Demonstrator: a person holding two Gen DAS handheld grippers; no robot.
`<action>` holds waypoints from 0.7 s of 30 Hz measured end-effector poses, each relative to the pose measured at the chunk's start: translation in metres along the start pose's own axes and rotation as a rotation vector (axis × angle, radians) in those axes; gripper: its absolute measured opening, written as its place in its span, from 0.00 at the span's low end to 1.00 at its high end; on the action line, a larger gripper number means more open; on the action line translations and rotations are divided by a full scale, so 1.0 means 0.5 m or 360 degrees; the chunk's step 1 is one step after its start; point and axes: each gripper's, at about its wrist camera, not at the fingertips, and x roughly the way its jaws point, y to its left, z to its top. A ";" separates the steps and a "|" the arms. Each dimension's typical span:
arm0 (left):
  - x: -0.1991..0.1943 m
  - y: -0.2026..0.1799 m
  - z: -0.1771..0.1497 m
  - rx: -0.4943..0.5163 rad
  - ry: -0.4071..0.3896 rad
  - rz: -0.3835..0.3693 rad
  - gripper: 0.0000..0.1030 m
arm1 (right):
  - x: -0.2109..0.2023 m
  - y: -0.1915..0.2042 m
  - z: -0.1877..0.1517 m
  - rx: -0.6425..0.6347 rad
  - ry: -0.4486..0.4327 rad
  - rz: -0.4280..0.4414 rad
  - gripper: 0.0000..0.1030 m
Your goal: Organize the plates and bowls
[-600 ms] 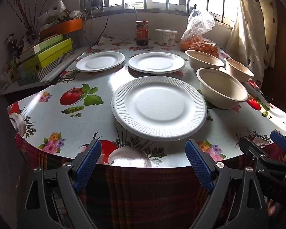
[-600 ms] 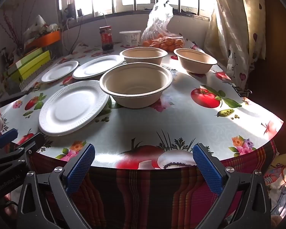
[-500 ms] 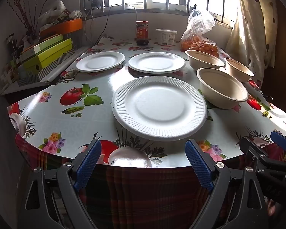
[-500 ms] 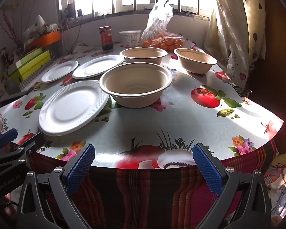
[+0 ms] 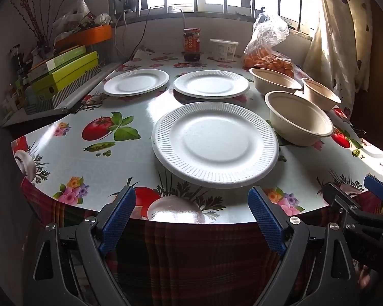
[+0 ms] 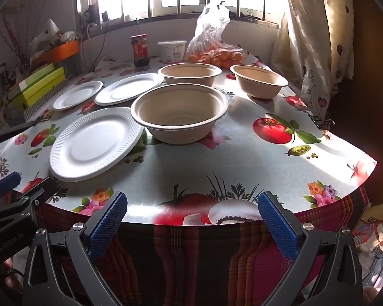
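A white ribbed plate (image 5: 215, 144) lies in the centre of the left wrist view, flat on the surface (image 5: 94, 163), which is covered with a glossy cloth printed with tomatoes, peas and flowers. Just to its right a beige bowl (image 5: 299, 117) stands upright, close beside the plate's rim. Higher in the frame, two more white plates (image 5: 136, 82) (image 5: 211, 84) lie side by side, and to their right two further beige bowls (image 5: 275, 80) (image 5: 321, 94) stand near the upper right. In the right wrist view the nearest bowl (image 6: 179, 112) sits at the centre, with the ribbed plate at lower left of it, their rims close or touching. The left tool (image 5: 191, 213) hangs at the bottom of its frame, off the near edge of the surface, its blue-padded jaws spread wide and holding nothing. The right tool (image 6: 191, 215) is likewise low in its frame, jaws wide apart and empty. At the top of both views, below the barred window, stand a dark jar (image 5: 192, 43), a white tub (image 5: 224, 50) and a clear bag of oranges (image 5: 266, 51). Green boxes (image 5: 63, 74) are stacked at the upper left, and a patterned curtain (image 5: 342, 38) hangs at the upper right.
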 end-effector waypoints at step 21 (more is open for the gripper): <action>-0.010 -0.012 -0.002 0.0009 -0.0014 0.0028 0.87 | -0.010 -0.003 0.000 -0.0002 -0.0022 -0.0022 1.00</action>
